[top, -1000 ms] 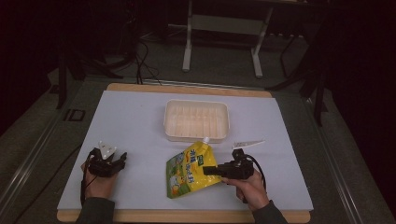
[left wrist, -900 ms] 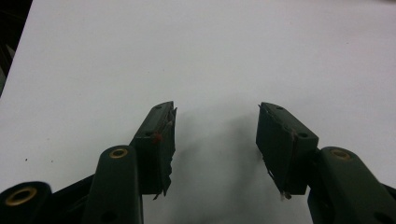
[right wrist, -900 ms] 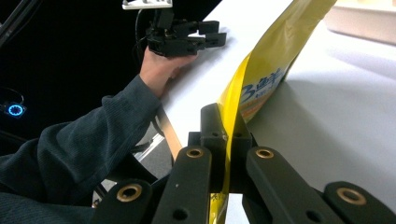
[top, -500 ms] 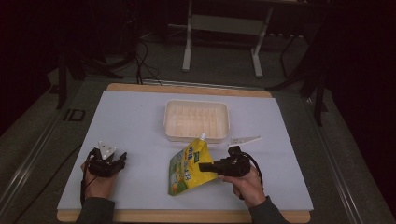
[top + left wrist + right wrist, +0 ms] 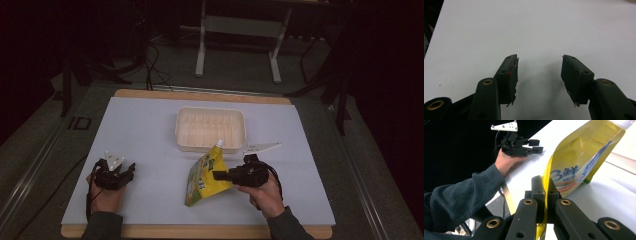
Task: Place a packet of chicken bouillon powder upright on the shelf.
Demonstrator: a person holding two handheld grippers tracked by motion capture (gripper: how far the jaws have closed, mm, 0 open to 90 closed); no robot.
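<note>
- The right hand-held gripper (image 5: pixel 544 192) clamps the edge of a yellow spouted pouch (image 5: pixel 206 173), tilted up off the white bench (image 5: pixel 145 130) just in front of a cream tray (image 5: pixel 210 128).
- The left hand-held gripper (image 5: pixel 539 72) rests near the bench's left edge, jaws apart, holding nothing.

Right gripper (image 5: pixel 544 192) was clamped on a glossy yellow spouted pouch's (image 5: pixel 584 157) edge; left gripper (image 5: pixel 535 146) rested beyond, jaws apart.

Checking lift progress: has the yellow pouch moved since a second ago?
Yes. The yellow pouch, clamped by the right gripper, has tipped upright, its cap now nearer the tray.
</note>
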